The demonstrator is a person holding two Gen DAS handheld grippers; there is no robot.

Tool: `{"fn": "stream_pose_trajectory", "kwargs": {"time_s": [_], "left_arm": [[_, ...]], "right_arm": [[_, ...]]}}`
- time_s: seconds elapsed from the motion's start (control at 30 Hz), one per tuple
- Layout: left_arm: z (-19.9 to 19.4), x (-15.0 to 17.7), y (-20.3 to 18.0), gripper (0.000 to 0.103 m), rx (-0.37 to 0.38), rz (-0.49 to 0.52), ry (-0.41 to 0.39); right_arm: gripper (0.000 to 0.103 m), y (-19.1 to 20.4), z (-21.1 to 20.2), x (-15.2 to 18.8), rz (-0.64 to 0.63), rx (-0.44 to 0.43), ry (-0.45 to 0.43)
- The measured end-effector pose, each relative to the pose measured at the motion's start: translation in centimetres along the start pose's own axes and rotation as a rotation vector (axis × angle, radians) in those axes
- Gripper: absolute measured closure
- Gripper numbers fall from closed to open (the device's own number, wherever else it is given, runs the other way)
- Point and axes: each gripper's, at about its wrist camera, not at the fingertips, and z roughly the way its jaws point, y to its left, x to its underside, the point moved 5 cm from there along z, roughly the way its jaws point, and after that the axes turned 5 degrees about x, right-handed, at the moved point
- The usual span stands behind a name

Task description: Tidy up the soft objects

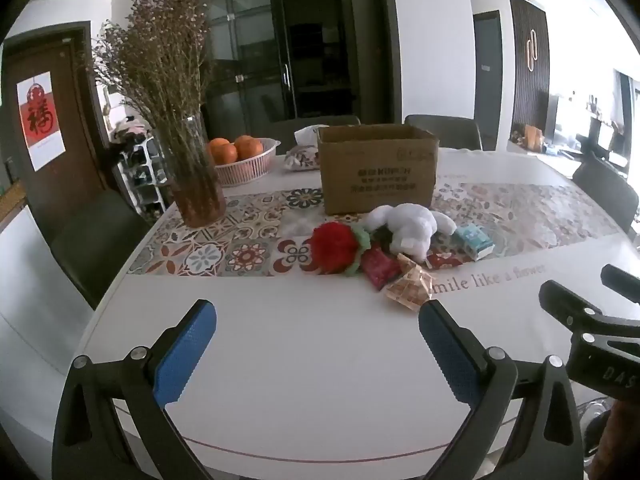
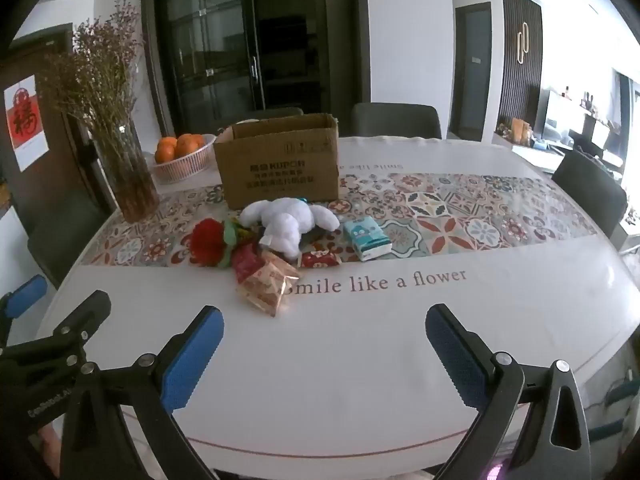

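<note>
A white plush toy (image 1: 412,226) (image 2: 286,222) lies on the patterned runner in front of an open cardboard box (image 1: 376,168) (image 2: 278,162). A red plush strawberry (image 1: 334,248) (image 2: 208,242) lies to its left. Snack packets (image 1: 410,284) (image 2: 266,284) and a small tissue pack (image 1: 474,242) (image 2: 366,240) lie around them. My left gripper (image 1: 318,344) is open and empty above the near table edge. My right gripper (image 2: 324,350) is open and empty, to the right of the left one.
A glass vase of dried flowers (image 1: 196,176) (image 2: 128,176) stands at the left. A basket of oranges (image 1: 240,160) (image 2: 182,156) sits behind it. Dark chairs (image 2: 396,120) surround the white table (image 2: 440,320). A bag (image 1: 302,156) lies left of the box.
</note>
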Motion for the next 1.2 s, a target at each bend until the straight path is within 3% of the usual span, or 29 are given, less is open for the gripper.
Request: {"fn": "stream_pose_trajectory", "kwargs": {"time_s": [1.2], "left_arm": [[-0.60, -0.16, 0.47, 0.000, -0.017, -0.013, -0.035]], "right_arm": [[0.001, 0.45, -0.01, -0.13, -0.024, 0.013, 0.010]]}}
